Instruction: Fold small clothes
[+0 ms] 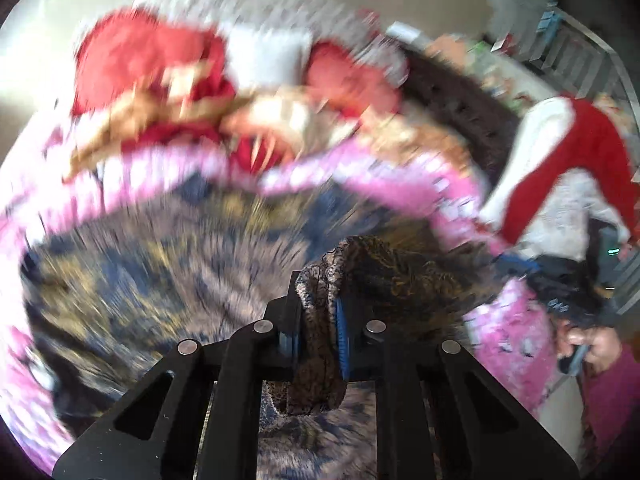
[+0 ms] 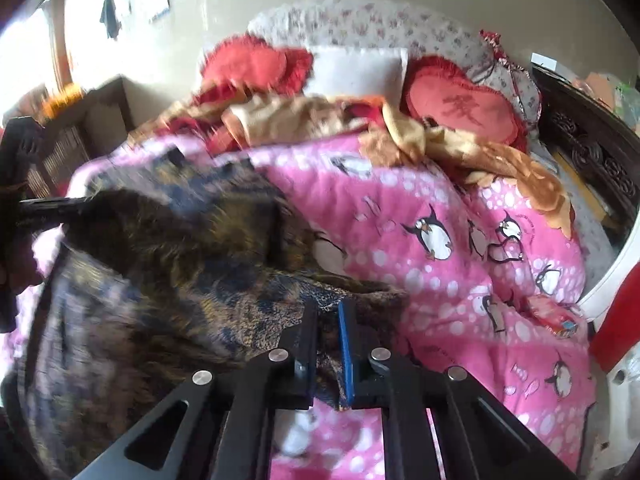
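Observation:
A dark patterned garment (image 2: 168, 264) in brown, gold and blue is stretched over the pink penguin quilt (image 2: 432, 240). My left gripper (image 1: 318, 320) is shut on a bunched edge of the garment (image 1: 160, 272). My right gripper (image 2: 328, 336) is shut on another edge of the same garment. In the right wrist view the left gripper (image 2: 44, 208) shows at the far left, holding the cloth's other end. The left wrist view is heavily blurred.
Red cushions (image 2: 460, 108), a white pillow (image 2: 356, 68) and a tan blanket (image 2: 320, 120) lie at the bed's head. A dark carved bed frame (image 2: 588, 148) runs along the right. The person in red and white (image 1: 572, 176) stands at the right.

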Tool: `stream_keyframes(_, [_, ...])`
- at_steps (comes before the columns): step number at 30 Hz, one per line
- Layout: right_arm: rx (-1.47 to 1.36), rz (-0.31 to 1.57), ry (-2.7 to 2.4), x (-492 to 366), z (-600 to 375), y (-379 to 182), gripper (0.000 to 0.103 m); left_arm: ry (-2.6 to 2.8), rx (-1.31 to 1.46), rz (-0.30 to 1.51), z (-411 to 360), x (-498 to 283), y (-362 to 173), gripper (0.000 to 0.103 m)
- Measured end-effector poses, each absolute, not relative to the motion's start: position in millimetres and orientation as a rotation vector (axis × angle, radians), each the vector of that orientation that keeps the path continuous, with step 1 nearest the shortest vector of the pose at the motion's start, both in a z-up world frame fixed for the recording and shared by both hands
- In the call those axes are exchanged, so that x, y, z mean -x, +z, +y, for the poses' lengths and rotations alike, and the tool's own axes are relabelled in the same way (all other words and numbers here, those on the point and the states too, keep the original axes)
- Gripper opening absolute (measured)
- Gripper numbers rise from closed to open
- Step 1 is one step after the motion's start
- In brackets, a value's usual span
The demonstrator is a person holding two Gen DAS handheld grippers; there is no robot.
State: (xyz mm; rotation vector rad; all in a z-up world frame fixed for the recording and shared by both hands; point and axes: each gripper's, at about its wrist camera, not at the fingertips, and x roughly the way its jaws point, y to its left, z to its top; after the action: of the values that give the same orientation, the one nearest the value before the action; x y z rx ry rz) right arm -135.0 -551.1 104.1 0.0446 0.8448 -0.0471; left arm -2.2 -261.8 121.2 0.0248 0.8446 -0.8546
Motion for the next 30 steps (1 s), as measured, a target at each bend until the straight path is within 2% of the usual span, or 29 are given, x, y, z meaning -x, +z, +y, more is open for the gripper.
stream_keyframes(3, [-0.115, 0.838, 0.003, 167.3, -543.3, 109.7, 0.008, -0.961, -0.13, 0.74, -239.7, 42.9, 141.5, 0.013])
stream_keyframes(6, [-0.121, 0.913, 0.045, 197.8, -521.6, 92.3, 0.007, -1.003, -0.28, 0.689, -225.8, 86.9, 124.3, 0.013])
stream_keyframes(9, [-0.149, 0.98, 0.076, 220.9, -507.3, 68.3, 0.007, -0.989, -0.383, 0.771, -221.0, 111.2, 84.0, 0.013])
stream_keyframes(13, [-0.184, 0.981, 0.04, 232.7, -502.9, 70.6, 0.008, -0.976, -0.318, 0.899, -205.1, 121.8, 56.7, 0.013])
stream_keyframes(15, [-0.191, 0.913, 0.095, 231.1, -489.3, 89.3, 0.018, -0.971, -0.275, 0.909, -197.8, 126.8, 58.7, 0.016])
stream_keyframes(17, [-0.175, 0.905, 0.127, 220.7, -472.0, 98.5, 0.054, -0.97, -0.219, 0.908, -186.5, 133.1, 64.1, 0.016])
stream_keyframes(20, [-0.115, 0.889, 0.165, 201.1, -448.6, 98.9, 0.055, -0.988, -0.182, 0.901, -176.1, 141.8, 71.7, 0.019])
stream_keyframes(27, [-0.05, 0.984, 0.501, 147.2, -385.9, 74.3, 0.056, -1.021, -0.187, 0.909, -158.3, 165.5, 77.1, 0.019])
stream_keyframes(30, [0.087, 1.017, 0.53, 131.0, -357.6, 63.2, 0.064, -0.992, -0.163, 0.932, -148.5, 168.3, 73.5, 0.019])
